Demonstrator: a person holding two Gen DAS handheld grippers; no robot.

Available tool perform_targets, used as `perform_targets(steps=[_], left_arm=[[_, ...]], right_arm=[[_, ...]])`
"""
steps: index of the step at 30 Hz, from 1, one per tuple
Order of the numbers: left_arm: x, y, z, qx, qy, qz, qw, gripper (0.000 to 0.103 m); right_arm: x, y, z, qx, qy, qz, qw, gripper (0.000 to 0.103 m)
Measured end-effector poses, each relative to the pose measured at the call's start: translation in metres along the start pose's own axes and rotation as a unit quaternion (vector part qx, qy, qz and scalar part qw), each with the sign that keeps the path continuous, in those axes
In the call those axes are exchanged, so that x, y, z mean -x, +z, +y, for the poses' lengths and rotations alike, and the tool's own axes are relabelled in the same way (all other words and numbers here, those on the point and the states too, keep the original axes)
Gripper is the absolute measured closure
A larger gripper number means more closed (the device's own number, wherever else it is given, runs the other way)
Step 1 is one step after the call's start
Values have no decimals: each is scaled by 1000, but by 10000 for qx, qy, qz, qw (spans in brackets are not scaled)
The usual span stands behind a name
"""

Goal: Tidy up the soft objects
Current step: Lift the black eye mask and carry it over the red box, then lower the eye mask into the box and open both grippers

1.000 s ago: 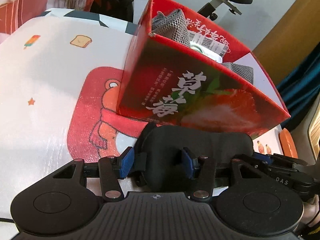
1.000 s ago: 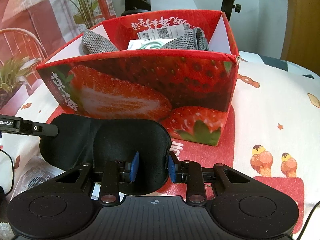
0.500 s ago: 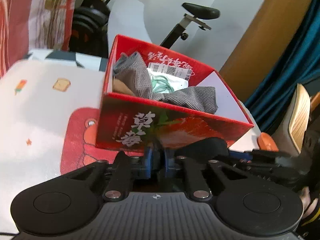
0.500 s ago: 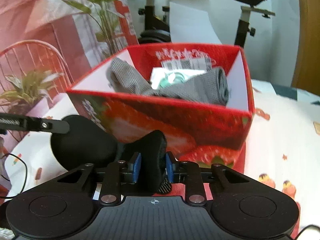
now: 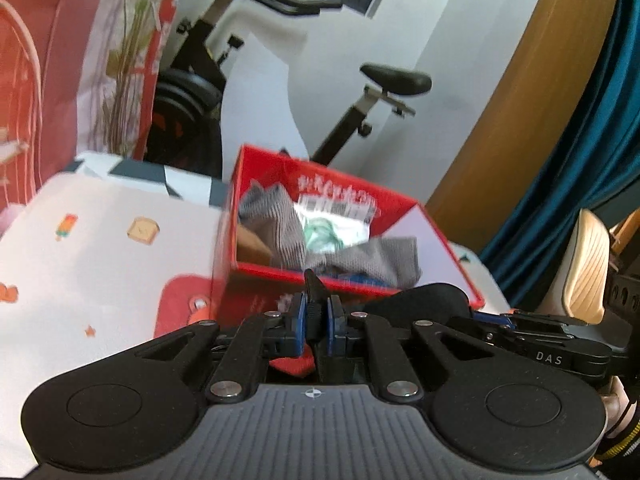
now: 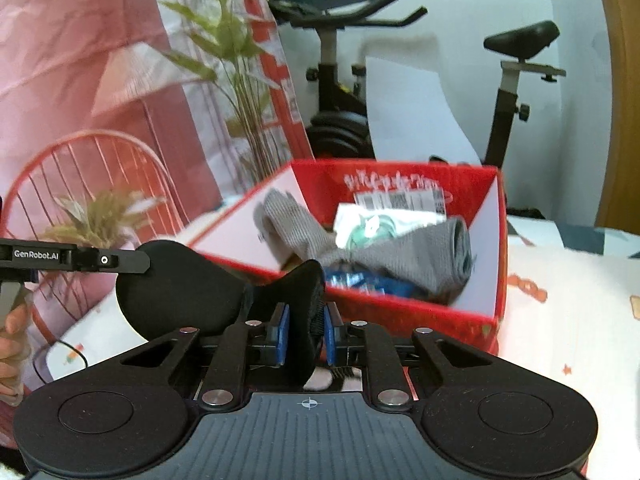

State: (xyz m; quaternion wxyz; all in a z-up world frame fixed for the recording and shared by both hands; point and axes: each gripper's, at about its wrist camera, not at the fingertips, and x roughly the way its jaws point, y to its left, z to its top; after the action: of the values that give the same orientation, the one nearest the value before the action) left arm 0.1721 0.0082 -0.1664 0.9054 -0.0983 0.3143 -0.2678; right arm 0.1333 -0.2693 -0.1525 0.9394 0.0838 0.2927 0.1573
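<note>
A black padded eye mask (image 6: 180,292) hangs in the air between both grippers, just in front of the red strawberry box (image 6: 496,216). My left gripper (image 5: 316,320) is shut on one thin end of the mask (image 5: 420,300). My right gripper (image 6: 306,334) has its jaws closing, and its blue pads press on the folded other end. The box (image 5: 440,240) holds grey knitted cloths (image 6: 400,256), a clear packet with something green (image 6: 376,224) and a blue item. Each gripper shows at the edge of the other's view.
The box stands on a white tablecloth with cartoon prints (image 5: 100,264). An exercise bike (image 6: 516,48) stands behind the table, a teal curtain (image 5: 592,160) to the right. A person's hand (image 6: 12,340) and a black cable (image 6: 60,352) are at the left.
Both grippers have risen with the mask, lifting it off the table. The left jaws closed from wide apart onto its thin end, the right narrowed. The box's inside now shows from above.
</note>
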Motion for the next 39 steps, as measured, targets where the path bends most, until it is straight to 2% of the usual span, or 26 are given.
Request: perform_targets(steps=[7, 12, 21, 23, 27, 31, 34, 39], left_arm=[[14, 29, -12, -225, -39, -506, 9985, 91], [8, 51, -25, -645, 77, -735, 9952, 91], [-46, 98, -52, -1441, 403, -880, 9848, 91], [-70, 107, -55, -1502, 464, -732, 9848, 91], [-126, 112, -52, -1520, 440, 21, 9874, 91], [-172, 99, -46, -1883, 751, 660, 9770, 91], [-195, 92, -36, -1926, 960, 1059, 9708, 91], [-211, 90, -24, -2094, 1237, 1372, 9602, 91]], right_arm=[[19, 34, 1, 203, 68, -473, 9987, 87], [21, 60, -3, 401, -66, -728, 9965, 87], [-13, 106, -24, 847, -601, -917, 9904, 87], [-29, 113, -30, 889, -725, -847, 9898, 87], [-67, 117, -48, 829, -871, -462, 9917, 88], [-104, 109, -65, 594, -895, 121, 9941, 88], [-125, 97, -74, 522, -980, 457, 9928, 88], [-143, 89, -82, 477, -1121, 761, 9896, 88]])
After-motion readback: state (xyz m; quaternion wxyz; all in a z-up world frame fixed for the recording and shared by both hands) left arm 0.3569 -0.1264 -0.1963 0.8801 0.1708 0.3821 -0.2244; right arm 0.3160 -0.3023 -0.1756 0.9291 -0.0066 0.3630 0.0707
